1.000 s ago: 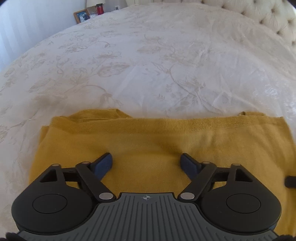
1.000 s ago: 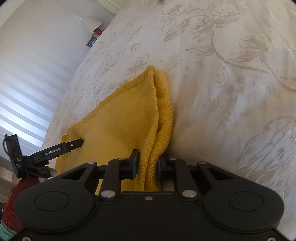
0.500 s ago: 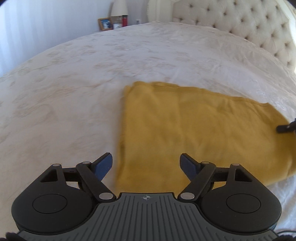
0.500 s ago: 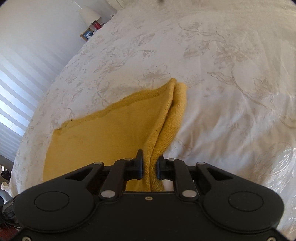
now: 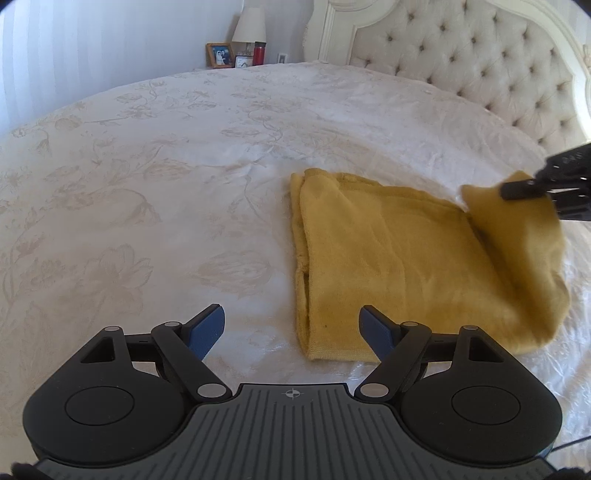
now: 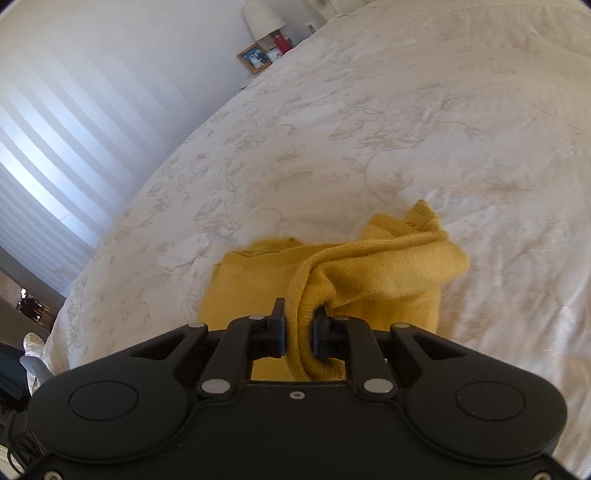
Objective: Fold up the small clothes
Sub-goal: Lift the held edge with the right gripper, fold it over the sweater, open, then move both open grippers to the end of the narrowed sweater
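A mustard-yellow knit garment (image 5: 388, 258) lies folded on the white bedspread (image 5: 166, 166). My left gripper (image 5: 293, 326) is open and empty, just above the bed at the garment's near left corner. My right gripper (image 6: 299, 330) is shut on the garment's right edge (image 6: 369, 273) and holds that edge lifted and curled over the flat part. In the left wrist view the right gripper (image 5: 554, 184) shows at the far right, with the raised flap hanging from it.
A tufted cream headboard (image 5: 461, 66) rises behind the bed. A nightstand beyond the bed holds a lamp (image 5: 249, 26), a framed photo (image 5: 220, 55) and a red bottle (image 5: 259, 52). Striped blinds (image 6: 74, 122) cover the wall at left.
My left gripper has pulled back and left off the garment, staying open. My right gripper has lifted the garment's right edge and carried it over the flat part.
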Motion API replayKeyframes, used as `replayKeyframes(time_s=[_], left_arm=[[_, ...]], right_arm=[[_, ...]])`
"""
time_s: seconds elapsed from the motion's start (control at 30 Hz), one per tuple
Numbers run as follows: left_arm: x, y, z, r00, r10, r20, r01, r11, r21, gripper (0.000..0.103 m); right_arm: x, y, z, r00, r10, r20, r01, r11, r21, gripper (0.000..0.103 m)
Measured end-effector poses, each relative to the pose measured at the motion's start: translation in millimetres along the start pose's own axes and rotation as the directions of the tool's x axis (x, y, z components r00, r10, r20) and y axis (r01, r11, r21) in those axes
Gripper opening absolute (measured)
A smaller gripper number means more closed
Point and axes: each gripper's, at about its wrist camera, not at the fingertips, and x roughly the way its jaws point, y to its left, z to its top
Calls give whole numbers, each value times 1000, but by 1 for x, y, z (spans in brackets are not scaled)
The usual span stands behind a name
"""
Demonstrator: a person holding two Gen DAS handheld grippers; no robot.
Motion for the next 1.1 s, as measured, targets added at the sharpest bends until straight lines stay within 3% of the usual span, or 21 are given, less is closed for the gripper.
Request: replayKeyframes(time_s=[0.23,0.6,0.67,0.73,0.83,0.93,1.1], left_arm=[[-3,27,-7,1000,-19,17,19,999,-31,79],[-9,63,-17,999,-43,19,45,989,-140,79],[-11,63,-18,999,-45,23,48,989,-139,79],[-11,64,-18,998,-50,23,53,989,-140,79],[-11,67,-19,998,-52,23,54,988,-143,79],[-9,68,-18,999,-51,16,52,988,-142,79],[-4,63,-15,999,-48,-2,48,990,-135,79]], right_arm=[[47,54,-12,1000,9,-25,-9,1000,-26,21],[100,118,-37,991,-94,-91,77,982,-171,24],[112,120,-42,989,-83,-123,61,984,-168,35],[110,118,-46,994,-47,-104,32,989,-143,40],[94,108,-46,997,49,-64,-55,994,-93,40],[69,94,-45,996,88,3,-87,993,-79,40],[41,60,-47,996,11,86,-5,998,-70,40]])
